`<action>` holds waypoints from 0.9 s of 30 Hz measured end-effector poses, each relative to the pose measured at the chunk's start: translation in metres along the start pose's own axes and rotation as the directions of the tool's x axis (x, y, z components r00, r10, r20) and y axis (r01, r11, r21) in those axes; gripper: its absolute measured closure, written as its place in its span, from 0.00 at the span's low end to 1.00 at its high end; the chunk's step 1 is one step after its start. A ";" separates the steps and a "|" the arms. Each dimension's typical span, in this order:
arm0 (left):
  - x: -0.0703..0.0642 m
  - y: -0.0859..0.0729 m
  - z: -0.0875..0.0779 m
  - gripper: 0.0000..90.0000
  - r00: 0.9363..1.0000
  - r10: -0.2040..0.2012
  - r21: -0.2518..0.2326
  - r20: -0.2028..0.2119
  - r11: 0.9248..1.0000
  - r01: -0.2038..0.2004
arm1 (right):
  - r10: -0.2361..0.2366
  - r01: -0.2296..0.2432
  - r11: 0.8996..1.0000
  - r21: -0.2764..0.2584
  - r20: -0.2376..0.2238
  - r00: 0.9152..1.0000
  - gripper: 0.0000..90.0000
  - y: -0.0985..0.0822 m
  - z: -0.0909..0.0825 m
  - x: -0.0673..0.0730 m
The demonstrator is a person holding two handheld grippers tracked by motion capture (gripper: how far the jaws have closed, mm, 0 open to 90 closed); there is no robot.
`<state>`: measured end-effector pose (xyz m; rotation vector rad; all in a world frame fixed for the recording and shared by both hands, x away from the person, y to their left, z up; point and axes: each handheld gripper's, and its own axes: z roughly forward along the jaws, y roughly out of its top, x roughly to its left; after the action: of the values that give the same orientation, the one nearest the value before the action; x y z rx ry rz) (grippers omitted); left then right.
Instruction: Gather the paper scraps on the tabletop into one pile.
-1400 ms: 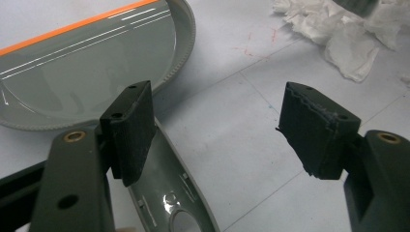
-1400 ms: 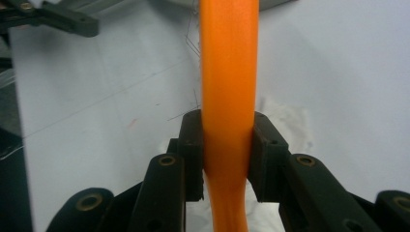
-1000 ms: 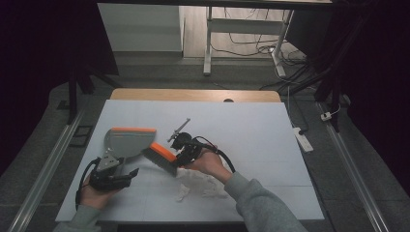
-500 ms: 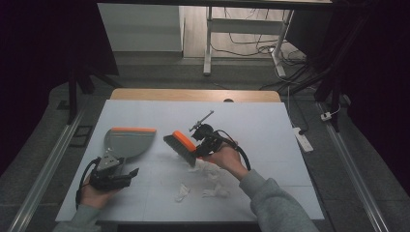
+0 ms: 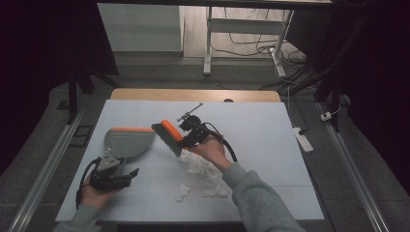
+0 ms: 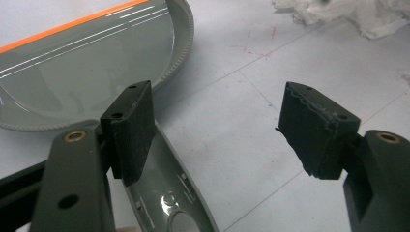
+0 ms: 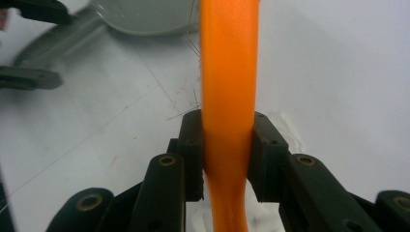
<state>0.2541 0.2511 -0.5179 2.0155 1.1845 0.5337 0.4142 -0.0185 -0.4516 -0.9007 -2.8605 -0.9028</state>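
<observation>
Orange plastic sits clamped between the two black jaws of our right gripper [image 7: 227, 154]: this is the handle of the brush [image 5: 168, 136], and the grasp is tight so that the bristles can be dragged across the table [image 5: 270, 125]. In the high view the brush hangs at centre frame, just above the crumpled white paper scraps [image 5: 200, 166] at lower centre, which we judge are to be swept up. To its left lies the grey dustpan [image 5: 126, 141] with its orange lip, mouth turned toward the brush to receive the scraps. Our left gripper [image 6: 217, 130], at the lower left of the high view, stands released: one pad rests beside the dustpan's handle [image 6: 164, 193], the other is well clear of it, so nothing is pinched.

Hard to make out is whether that left pad touches the handle or only overlaps it. The bristles are cut off in the right gripper view, and the dustpan's far rim is cropped at the upper left of the left gripper view.
</observation>
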 end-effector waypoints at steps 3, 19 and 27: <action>0.000 0.000 0.000 0.33 1.000 0.003 0.001 0.001 1.000 -0.003 | 0.016 -0.016 0.999 0.033 -0.012 1.000 0.78 -0.001 0.016 -0.005; -0.002 0.000 0.002 0.33 1.000 0.014 0.011 -0.001 1.000 -0.014 | 0.082 -0.078 0.994 -0.078 0.048 0.995 0.78 -0.034 -0.039 -0.036; -0.001 0.000 0.001 0.33 1.000 0.008 0.006 -0.008 1.000 -0.008 | -0.005 0.006 0.993 -0.114 0.004 1.000 0.78 -0.036 -0.070 -0.010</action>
<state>0.2544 0.2496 -0.5188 2.0253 1.1846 0.5434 0.3928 -0.0851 -0.4141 -0.9052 -2.8413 -1.0758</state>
